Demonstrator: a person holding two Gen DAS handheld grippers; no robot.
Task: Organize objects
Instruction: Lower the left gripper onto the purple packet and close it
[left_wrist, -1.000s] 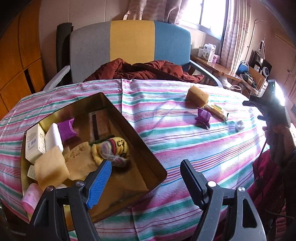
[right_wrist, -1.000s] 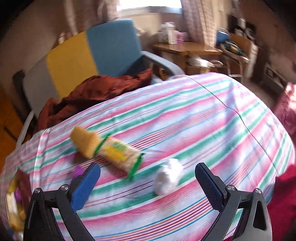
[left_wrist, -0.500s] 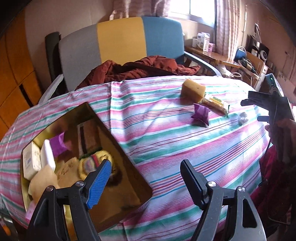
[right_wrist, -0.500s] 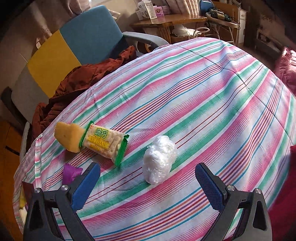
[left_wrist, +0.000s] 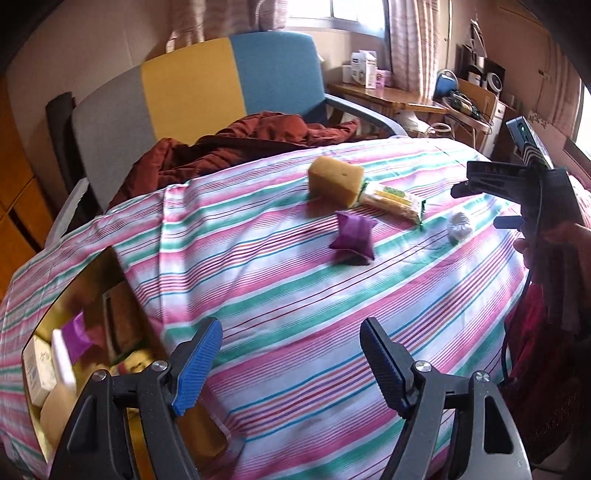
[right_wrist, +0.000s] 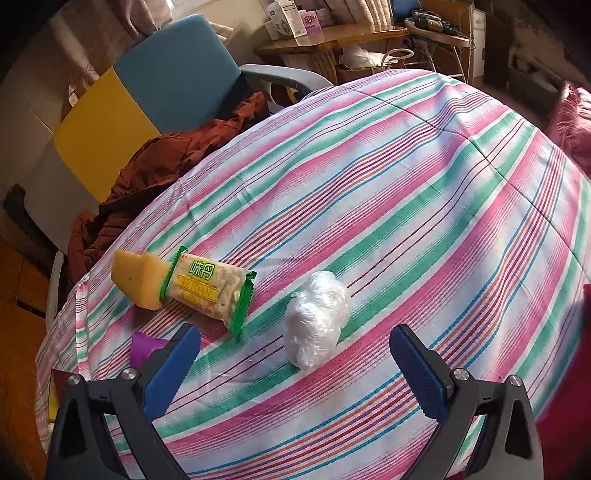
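Your left gripper (left_wrist: 290, 363) has swung off the gold tin (left_wrist: 122, 291) toward the purple pouch (left_wrist: 354, 234), jaws spread and empty; your right gripper (right_wrist: 295, 373) hovers released just short of the plastic-wrapped ball (right_wrist: 317, 317) on the striped cloth: drop and clench next

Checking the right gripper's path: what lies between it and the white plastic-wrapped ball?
Nothing: in the right wrist view, only bare striped tablecloth separates the open right gripper from the white plastic-wrapped ball. The snack packet lies off to the side.
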